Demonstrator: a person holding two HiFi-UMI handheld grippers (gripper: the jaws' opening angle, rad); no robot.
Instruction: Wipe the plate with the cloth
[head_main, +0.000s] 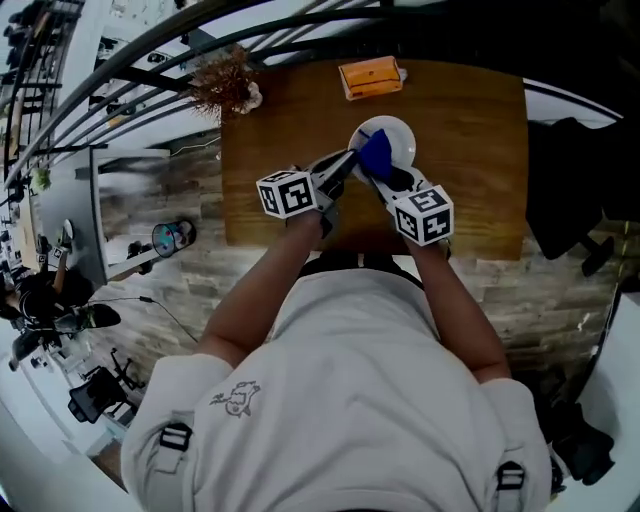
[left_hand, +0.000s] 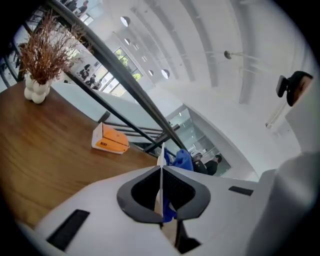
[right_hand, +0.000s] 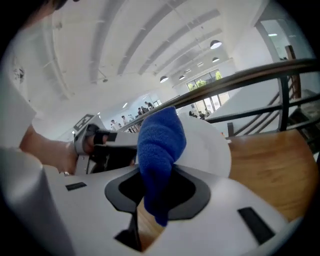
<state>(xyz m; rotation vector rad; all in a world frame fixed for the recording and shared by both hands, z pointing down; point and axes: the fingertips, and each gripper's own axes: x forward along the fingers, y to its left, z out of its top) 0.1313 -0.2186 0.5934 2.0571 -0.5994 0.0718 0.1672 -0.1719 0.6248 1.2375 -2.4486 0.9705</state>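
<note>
My left gripper (head_main: 347, 163) is shut on the rim of a white plate (head_main: 393, 136) and holds it in the air above the wooden table (head_main: 480, 150). In the left gripper view the plate (left_hand: 161, 159) shows edge-on as a thin white line between the jaws of the left gripper (left_hand: 161, 176). My right gripper (head_main: 378, 176) is shut on a blue cloth (head_main: 374, 153), which lies against the plate's face. In the right gripper view the cloth (right_hand: 160, 145) stands up out of the right gripper (right_hand: 157, 196) in front of the plate (right_hand: 212, 147), with the left gripper (right_hand: 102, 142) behind it.
An orange box (head_main: 371, 77) lies at the table's far edge, and a white vase of dried twigs (head_main: 228, 85) stands at the far left corner. A dark railing (head_main: 150, 50) curves behind the table. A dark chair (head_main: 570, 190) stands at the right.
</note>
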